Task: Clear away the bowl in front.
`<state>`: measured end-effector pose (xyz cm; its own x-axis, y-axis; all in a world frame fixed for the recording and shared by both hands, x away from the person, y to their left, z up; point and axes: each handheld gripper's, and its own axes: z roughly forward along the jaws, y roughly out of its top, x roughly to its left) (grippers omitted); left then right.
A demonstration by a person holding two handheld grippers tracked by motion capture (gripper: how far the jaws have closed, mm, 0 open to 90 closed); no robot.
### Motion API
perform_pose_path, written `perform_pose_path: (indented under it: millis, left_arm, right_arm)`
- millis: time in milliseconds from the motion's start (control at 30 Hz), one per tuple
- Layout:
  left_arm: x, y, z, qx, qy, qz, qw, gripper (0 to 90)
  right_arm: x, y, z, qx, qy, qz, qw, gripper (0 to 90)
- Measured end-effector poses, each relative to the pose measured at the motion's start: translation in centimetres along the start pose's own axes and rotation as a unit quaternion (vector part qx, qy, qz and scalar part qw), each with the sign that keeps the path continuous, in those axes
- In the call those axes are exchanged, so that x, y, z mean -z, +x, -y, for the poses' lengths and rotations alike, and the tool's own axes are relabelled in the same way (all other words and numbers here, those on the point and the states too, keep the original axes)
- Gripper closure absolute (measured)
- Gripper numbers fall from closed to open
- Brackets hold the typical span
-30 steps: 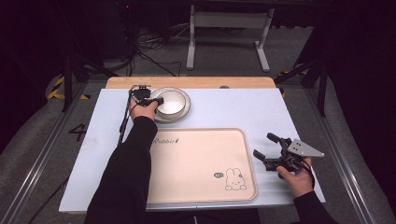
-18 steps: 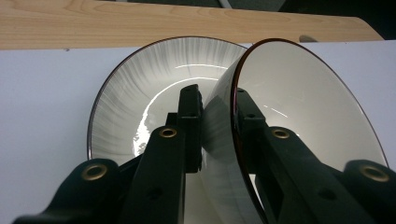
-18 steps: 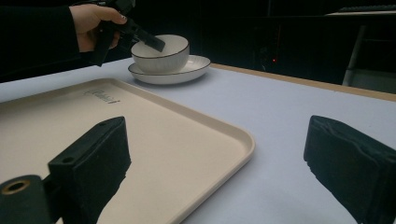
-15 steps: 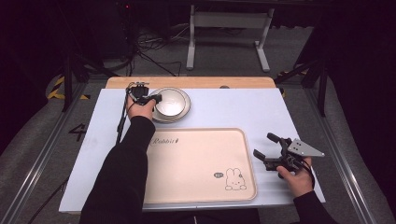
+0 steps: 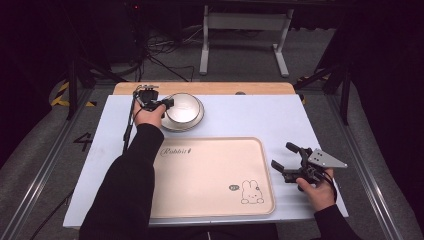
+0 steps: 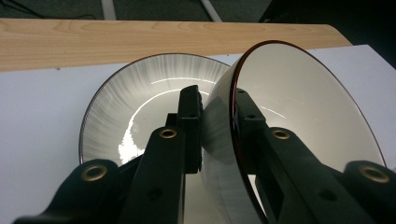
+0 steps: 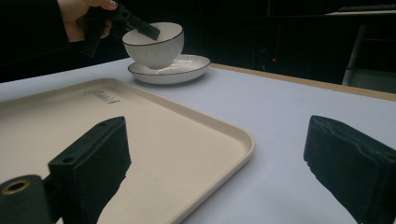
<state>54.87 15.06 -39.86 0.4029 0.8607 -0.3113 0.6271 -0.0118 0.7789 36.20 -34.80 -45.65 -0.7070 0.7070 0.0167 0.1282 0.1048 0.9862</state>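
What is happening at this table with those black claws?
A person holds a claw in each hand. The left claw is shut on the rim of a white bowl, which sits tilted just above a white plate at the far side of the table. The right claw is open and holds nothing, beside a beige tray with a rabbit drawing.

A white ribbed ceramic bowl with dark rim sits over a matching plate; the beige plastic tray bears a rabbit drawing.
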Motion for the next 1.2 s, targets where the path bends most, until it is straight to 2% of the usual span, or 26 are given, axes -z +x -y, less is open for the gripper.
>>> perform_pose_path:
  millis: [367, 700, 867, 1133, 1200]
  left_arm:
    - [1.2, -0.4, -0.5, 0.003, -0.006, 0.007, 1.0000, 77.6]
    - [2.7, -1.5, -1.0, -0.012, -0.007, 0.022, 0.9997, 77.7]
    - [3.3, -2.2, -1.6, -0.025, 0.000, 0.025, 0.9994, 77.8]
    - [4.1, -3.7, -2.1, -0.050, 0.015, 0.053, 0.9972, 77.8]
    - [4.1, -4.3, -2.2, -0.058, 0.036, 0.076, 0.9948, 77.7]
  right_arm:
    - [0.0, 0.0, 0.0, -0.001, 0.000, 0.000, 1.0000, 7.1]
    - [0.0, 0.0, 0.0, -0.002, -0.001, 0.000, 1.0000, 7.1]
    - [0.0, 0.0, 0.0, -0.001, 0.000, 0.002, 1.0000, 7.1]
    - [0.0, 0.0, 0.0, -0.002, -0.001, 0.000, 1.0000, 7.0]
    - [0.0, 0.0, 0.0, -0.002, -0.001, 0.000, 1.0000, 7.0]
